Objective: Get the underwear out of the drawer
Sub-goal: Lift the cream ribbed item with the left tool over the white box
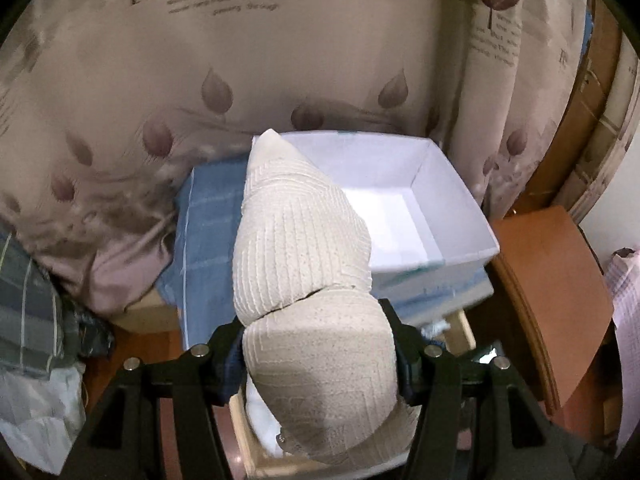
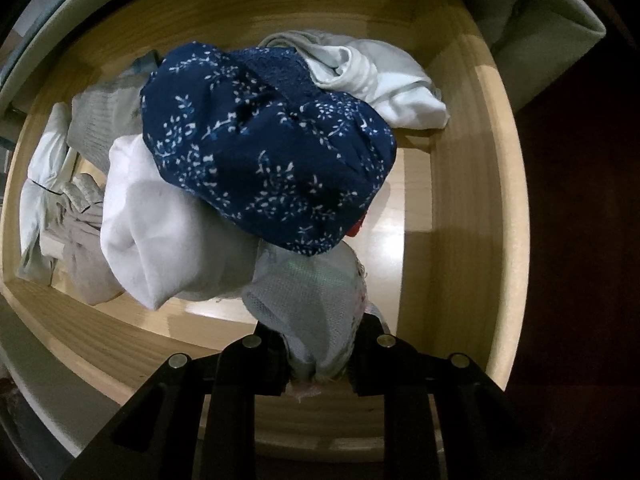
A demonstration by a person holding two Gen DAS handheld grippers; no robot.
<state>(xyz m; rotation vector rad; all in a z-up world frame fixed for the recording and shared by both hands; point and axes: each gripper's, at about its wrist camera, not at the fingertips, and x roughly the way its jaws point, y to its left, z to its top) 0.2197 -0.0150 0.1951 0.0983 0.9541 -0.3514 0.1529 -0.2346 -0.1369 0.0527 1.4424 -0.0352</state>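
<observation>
Your left tongs [image 1: 320, 356] hold a cream, ribbed knit piece of underwear [image 1: 300, 240], rolled into a soft bundle that sticks out past the tips. Beyond it sits a white paper box [image 1: 432, 200] on a blue cloth [image 1: 208, 232]. Your right tongs [image 2: 320, 368] pinch a pale mesh garment [image 2: 308, 300] over the wooden drawer [image 2: 460, 208]; ahead lie a navy flowered piece [image 2: 268, 148] and a smooth white one [image 2: 168, 232].
</observation>
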